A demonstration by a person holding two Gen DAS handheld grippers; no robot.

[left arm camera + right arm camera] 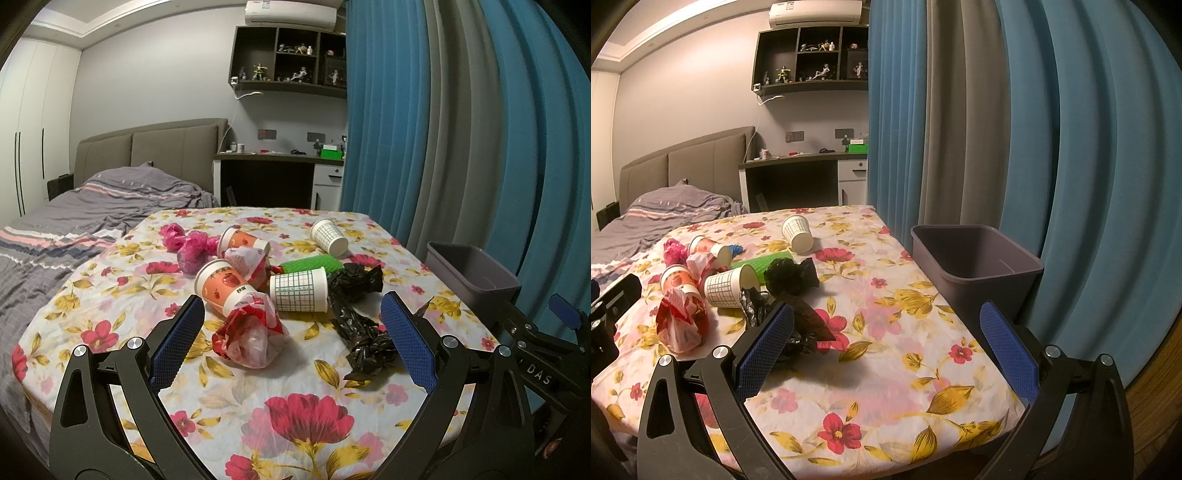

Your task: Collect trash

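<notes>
On a worktop covered with a white cloth printed with red and yellow flowers [295,413] lies a cluster of trash. Nearest the left gripper [291,332] is a crumpled red-and-white plastic bag [247,336], touching an orange-printed paper cup [218,286] lying on its side. Just beside it lies a white paper cup with a green grid pattern [299,295], and next to that a crumpled black plastic bag [354,314]. Behind these are a green ribbed roll [314,264], a second orange cup [242,242], a pink plastic bag [188,245] and another grid cup [328,236].

A grey plastic bin [975,262] stands at the worktop's right edge, against blue and grey curtains [1071,129].

Both grippers, left and right [886,338], hover with fingers spread wide, holding nothing.
</notes>
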